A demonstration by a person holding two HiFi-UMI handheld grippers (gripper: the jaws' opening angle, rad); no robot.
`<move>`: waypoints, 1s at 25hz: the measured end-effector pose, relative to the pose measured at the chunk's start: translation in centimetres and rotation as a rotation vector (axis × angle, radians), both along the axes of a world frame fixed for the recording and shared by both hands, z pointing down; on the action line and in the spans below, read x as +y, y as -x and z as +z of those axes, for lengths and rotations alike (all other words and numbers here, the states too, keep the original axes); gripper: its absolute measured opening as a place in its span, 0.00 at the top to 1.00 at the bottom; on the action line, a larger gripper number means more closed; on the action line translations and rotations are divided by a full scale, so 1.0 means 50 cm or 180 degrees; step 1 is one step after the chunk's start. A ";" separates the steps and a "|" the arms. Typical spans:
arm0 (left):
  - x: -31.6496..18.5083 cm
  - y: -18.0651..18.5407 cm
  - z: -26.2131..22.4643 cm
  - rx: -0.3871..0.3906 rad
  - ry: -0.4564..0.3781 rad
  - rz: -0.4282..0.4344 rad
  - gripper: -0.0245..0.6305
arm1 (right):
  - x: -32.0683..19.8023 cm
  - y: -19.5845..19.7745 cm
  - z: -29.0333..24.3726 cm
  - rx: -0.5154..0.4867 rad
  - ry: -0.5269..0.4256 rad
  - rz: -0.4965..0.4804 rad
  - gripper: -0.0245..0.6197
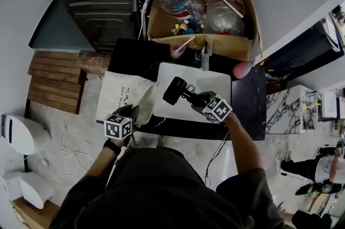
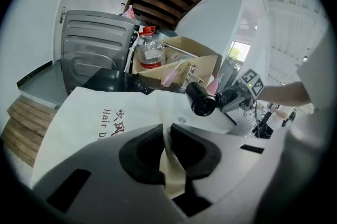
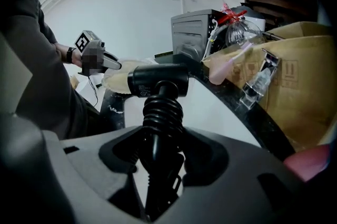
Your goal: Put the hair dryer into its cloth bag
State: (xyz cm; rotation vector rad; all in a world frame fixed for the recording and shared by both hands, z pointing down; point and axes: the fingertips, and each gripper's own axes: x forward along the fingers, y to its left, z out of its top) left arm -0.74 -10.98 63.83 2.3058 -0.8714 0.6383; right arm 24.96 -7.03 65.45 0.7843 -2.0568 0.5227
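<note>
The white cloth bag (image 1: 123, 92) with "Hair Dryer" print lies over the left end of the black counter. My left gripper (image 1: 135, 115) is shut on its near edge, and a fold of the cloth (image 2: 171, 167) sits pinched between the jaws. The black hair dryer (image 1: 175, 90) hangs in the air over the white basin, just right of the bag's mouth. My right gripper (image 1: 197, 99) is shut on its ribbed handle (image 3: 160, 112), with the barrel (image 3: 158, 80) pointing left toward the bag (image 3: 124, 79). In the left gripper view the dryer's nozzle (image 2: 202, 101) faces the bag (image 2: 95, 112).
A cardboard box (image 1: 232, 44) full of plastic bottles stands behind the white basin (image 1: 210, 81). A grey metal appliance (image 1: 102, 9) is at the back left. Pink items (image 1: 242, 68) lie by the box. Wooden slats (image 1: 54, 80) and loose cable (image 1: 73, 150) are on the floor to the left.
</note>
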 end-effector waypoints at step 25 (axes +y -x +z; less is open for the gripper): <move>-0.009 -0.025 -0.015 -0.0003 -0.0058 0.0061 0.91 | -0.047 0.236 0.074 -0.0065 0.0184 -0.0786 0.62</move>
